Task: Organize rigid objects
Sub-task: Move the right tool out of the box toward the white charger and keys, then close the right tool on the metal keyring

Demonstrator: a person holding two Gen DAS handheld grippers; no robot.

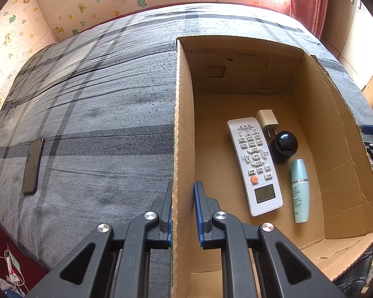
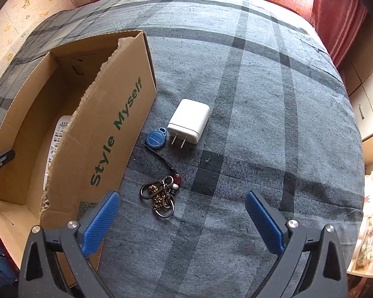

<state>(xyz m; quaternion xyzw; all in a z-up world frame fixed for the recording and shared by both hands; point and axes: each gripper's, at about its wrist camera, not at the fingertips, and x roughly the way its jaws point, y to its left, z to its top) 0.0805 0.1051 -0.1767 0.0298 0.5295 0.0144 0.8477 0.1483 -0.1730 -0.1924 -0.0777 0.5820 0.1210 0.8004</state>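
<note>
Left tool (image 1: 182, 211): pads clamped on the left wall of the cardboard box (image 1: 184, 124), which stands on the bed (image 1: 99, 99). Right tool (image 2: 182, 221): jaws wide apart, holding nothing, above the bed.

Left wrist view only: ahead and right of the tool, inside the box, a remote control (image 1: 255, 166) lying lengthwise, display nearest; small charger (image 1: 267, 120); black jar (image 1: 283, 146); pale green bottle (image 1: 299, 191). A phone (image 1: 32, 166) lies to the left.

Right wrist view only: keyring (image 2: 161, 196) between the fingers; blue key fob (image 2: 156, 137) and white charger (image 2: 189, 120) ahead, prongs pointing toward the tool.
</note>
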